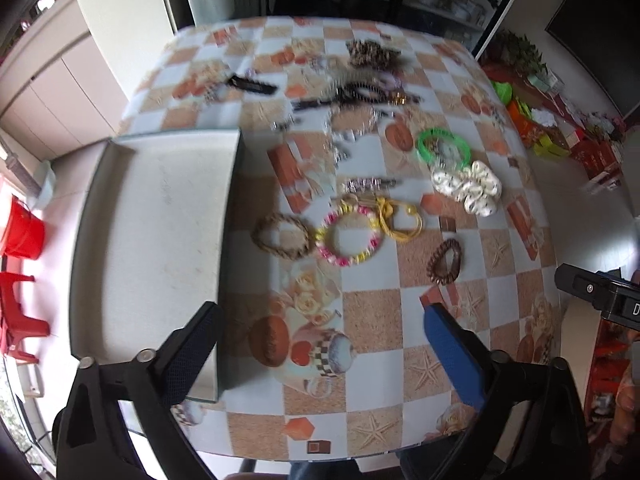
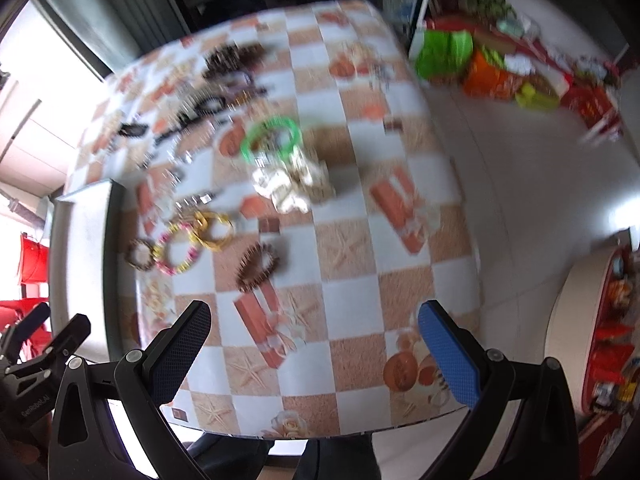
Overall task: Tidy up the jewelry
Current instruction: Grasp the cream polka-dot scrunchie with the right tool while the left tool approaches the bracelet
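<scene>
Both hand-held grippers, left and right, hover wide and empty; the bracelets lie beyond, seemingly nearer the left, right of the tray.

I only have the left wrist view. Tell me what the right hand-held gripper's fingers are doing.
Observer: The right hand-held gripper is open, with nothing between its fingers.
Operator: Tell me what lies straight ahead of it.
Observer: The dark brown bracelet lies on the table ahead of it, nearer its black finger than its blue one, and untouched.
</scene>
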A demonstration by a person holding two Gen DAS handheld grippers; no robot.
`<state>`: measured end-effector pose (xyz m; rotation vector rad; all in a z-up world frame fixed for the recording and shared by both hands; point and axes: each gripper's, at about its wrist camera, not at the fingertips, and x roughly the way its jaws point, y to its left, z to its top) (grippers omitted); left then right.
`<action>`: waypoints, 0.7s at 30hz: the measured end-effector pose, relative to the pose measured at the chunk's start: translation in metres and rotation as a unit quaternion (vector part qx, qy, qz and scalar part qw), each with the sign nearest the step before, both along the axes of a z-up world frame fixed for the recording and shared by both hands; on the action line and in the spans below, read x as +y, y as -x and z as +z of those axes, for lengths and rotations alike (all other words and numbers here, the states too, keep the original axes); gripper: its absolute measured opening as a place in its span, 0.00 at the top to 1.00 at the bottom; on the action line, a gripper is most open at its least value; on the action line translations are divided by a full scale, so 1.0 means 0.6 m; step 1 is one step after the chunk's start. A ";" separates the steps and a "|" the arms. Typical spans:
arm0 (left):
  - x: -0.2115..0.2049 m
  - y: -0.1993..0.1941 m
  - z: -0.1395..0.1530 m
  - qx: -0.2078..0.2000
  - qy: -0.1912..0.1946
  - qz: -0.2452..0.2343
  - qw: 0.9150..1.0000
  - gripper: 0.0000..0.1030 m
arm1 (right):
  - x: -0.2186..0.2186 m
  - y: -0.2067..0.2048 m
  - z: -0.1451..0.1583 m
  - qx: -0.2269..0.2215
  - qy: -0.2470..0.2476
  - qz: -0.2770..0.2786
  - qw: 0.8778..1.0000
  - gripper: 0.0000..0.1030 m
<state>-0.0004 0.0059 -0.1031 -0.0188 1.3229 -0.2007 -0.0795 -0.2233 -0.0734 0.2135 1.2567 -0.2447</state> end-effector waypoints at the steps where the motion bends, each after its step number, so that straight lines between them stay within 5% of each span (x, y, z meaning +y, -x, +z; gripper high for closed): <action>1: -0.003 -0.003 -0.014 0.010 0.004 0.002 1.000 0.08 | -0.006 -0.003 -0.014 0.006 -0.009 -0.003 1.000 0.00; 4: -0.011 -0.015 -0.053 0.034 0.018 0.020 0.999 0.08 | -0.020 -0.017 -0.052 0.022 -0.021 -0.009 0.999 0.00; 6: -0.017 -0.026 -0.077 0.049 0.024 0.033 0.998 0.20 | -0.028 -0.031 -0.065 0.023 -0.030 -0.012 0.999 0.00; 14: -0.022 -0.080 -0.147 0.074 0.063 0.120 0.988 0.21 | -0.059 -0.122 -0.099 -0.006 -0.064 -0.019 0.998 0.00; 16: -0.024 -0.090 -0.161 0.073 0.061 0.136 0.986 0.29 | -0.060 -0.147 -0.105 -0.013 -0.060 -0.015 0.998 0.00; 21: -0.031 -0.102 -0.181 0.070 0.049 0.167 0.982 0.32 | -0.056 -0.204 -0.131 -0.015 -0.046 0.002 0.999 0.00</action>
